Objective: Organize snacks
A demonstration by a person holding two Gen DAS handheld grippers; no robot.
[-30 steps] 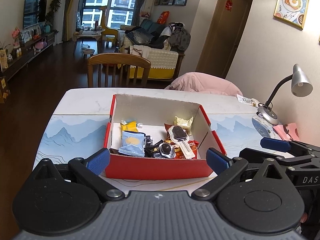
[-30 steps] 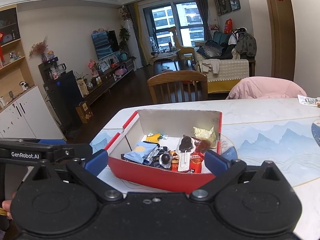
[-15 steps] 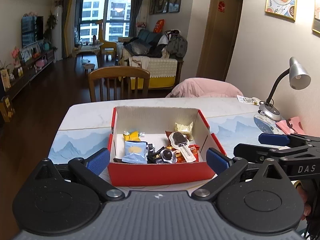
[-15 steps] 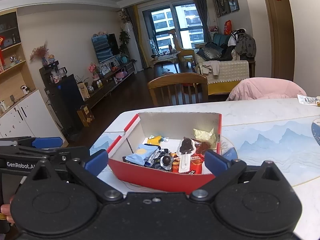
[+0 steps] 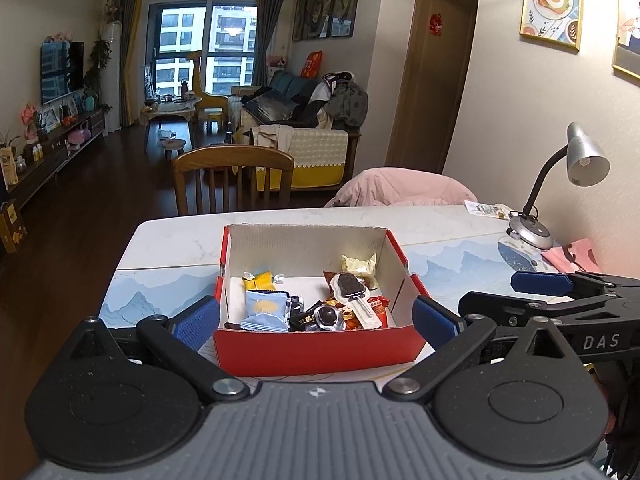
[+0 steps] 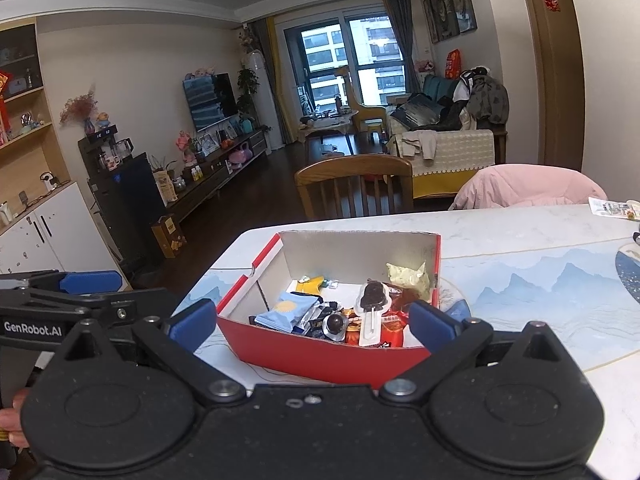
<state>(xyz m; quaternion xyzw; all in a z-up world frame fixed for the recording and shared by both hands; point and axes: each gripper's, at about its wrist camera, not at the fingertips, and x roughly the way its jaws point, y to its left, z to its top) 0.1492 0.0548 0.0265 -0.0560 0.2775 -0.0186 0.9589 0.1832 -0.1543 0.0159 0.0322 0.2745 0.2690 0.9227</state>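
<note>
Table [image 5: 172, 240] with blue mountain-print mat, wooden chair [image 5: 234, 178] at its far side, pink coat [image 5: 400, 188] beside that, lamp [image 5: 560, 184] at the table's right end. Red box [image 5: 316, 350] sits on the table, open top, snacks piled inside: blue packet [image 5: 264, 310] at left, chocolate pop [image 5: 352, 288] on its stick lying over orange wrappers, yellow packet [image 5: 260, 280] behind. Left gripper [image 5: 316, 318] and right gripper [image 6: 312, 322] both held just short of the box, jaws wide apart, nothing held.
</note>
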